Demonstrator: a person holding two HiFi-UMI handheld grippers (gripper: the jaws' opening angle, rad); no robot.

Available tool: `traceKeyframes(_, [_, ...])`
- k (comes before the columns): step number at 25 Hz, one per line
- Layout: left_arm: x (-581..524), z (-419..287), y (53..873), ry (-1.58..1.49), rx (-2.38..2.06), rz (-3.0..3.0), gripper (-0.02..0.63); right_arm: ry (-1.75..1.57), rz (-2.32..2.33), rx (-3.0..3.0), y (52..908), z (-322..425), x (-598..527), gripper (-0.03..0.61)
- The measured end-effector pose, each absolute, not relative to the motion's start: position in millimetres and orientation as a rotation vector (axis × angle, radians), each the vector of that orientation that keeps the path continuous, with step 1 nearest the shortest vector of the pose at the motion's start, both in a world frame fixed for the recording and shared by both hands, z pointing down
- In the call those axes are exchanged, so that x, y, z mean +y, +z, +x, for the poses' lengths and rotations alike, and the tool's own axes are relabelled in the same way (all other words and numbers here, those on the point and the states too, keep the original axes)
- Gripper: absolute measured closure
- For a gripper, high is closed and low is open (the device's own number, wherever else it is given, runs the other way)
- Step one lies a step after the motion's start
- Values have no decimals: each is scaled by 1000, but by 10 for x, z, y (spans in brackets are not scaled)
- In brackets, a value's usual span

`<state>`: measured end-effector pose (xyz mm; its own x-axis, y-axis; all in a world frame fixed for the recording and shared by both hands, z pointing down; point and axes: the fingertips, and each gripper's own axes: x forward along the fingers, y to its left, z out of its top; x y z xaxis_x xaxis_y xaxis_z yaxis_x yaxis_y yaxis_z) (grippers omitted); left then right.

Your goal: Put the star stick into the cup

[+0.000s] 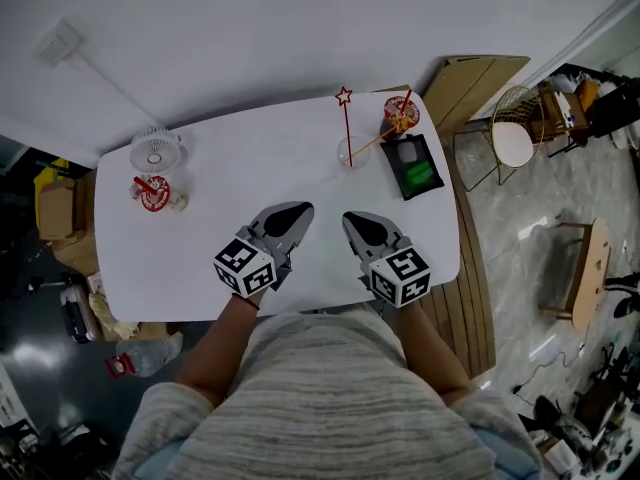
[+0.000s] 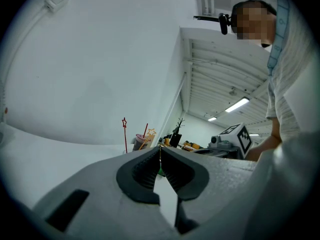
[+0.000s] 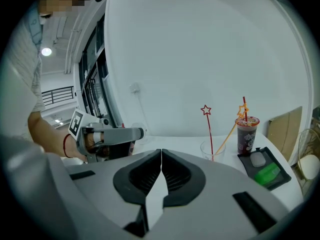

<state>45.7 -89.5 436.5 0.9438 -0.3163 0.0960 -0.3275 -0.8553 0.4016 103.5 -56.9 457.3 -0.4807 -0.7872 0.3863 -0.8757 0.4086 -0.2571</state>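
Left tongs (image 1: 296, 213) are pressed shut on nothing, and the right tongs (image 1: 355, 223) beside them are likewise closed and empty, both low over the near part of the white surface (image 1: 250, 158). Farther right, the red star stick (image 1: 346, 128) stands in the clear cup (image 1: 353, 154), so the task looks finished.

Centre of table (image 1: 250, 168) open ahead of you. Far right corner crowded: clear cup (image 1: 352, 153) with star stick (image 1: 346, 118), printed cup (image 1: 401, 114), black tray (image 1: 394, 168). Fan (image 1: 156, 151), red cup (image 1: 153, 194) block far left.
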Motion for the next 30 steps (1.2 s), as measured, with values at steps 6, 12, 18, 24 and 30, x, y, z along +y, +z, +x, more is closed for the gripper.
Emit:
traceKeyframes(6, [-809, 393, 4420, 44, -503, 2661, 595, 639, 1420, -2479, 4578, 976, -574, 568])
traceKeyframes(12, [-804, 290, 4431, 26, -578, 2646, 595, 623, 1360, -2488, 4620, 923, -552, 569])
traceKeyframes(18, [-750, 227, 4455, 20, -617, 2636, 595, 604, 1306, -2495, 4666, 855, -510, 569])
traceKeyframes(24, [-685, 205, 4526, 33, -630, 2620, 595, 604, 1273, -2514, 4669, 810, -492, 571])
traceKeyframes(30, [-653, 230, 4570, 64, -618, 2619, 595, 624, 1255, -2515, 4716, 807, -452, 571])
